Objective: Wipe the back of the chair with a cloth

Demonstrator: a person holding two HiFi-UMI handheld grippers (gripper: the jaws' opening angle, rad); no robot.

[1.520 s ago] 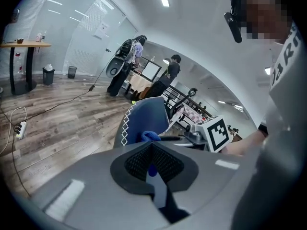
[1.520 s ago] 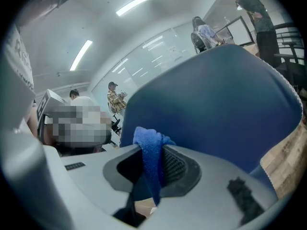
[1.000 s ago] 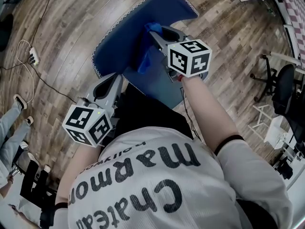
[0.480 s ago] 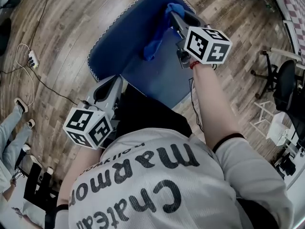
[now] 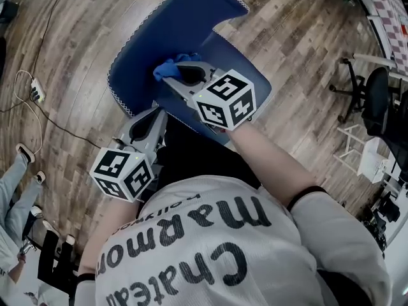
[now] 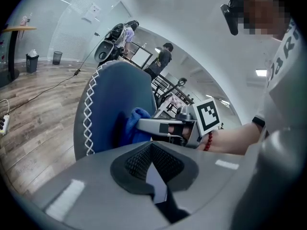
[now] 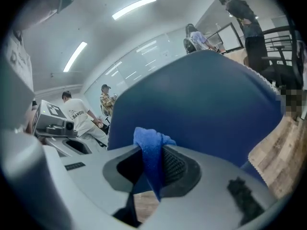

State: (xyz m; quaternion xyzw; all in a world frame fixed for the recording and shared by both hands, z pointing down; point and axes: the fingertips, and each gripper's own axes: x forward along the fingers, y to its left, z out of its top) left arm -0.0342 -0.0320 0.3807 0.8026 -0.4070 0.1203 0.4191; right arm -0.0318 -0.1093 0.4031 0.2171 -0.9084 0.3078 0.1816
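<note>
**Now: cloth held on the chair back**

The right gripper (image 5: 173, 75) has its fingers clamped on the blue cloth (image 5: 164, 69), which lies against the chair back (image 5: 172, 24) near its stitched left edge. From above, the gripper hides most of the cloth. The left gripper (image 5: 153, 112) sits at 7 o'clock, fingers closed and empty. Wooden floor (image 5: 83, 37) lies open from 9 to 1 o'clock.

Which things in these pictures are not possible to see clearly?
1. Chair legs: head view, hidden under the chair and the person.
2. Whether the cloth touches the chair: head view, the right gripper covers it.
3. People behind: left gripper view, too small for detail.
</note>
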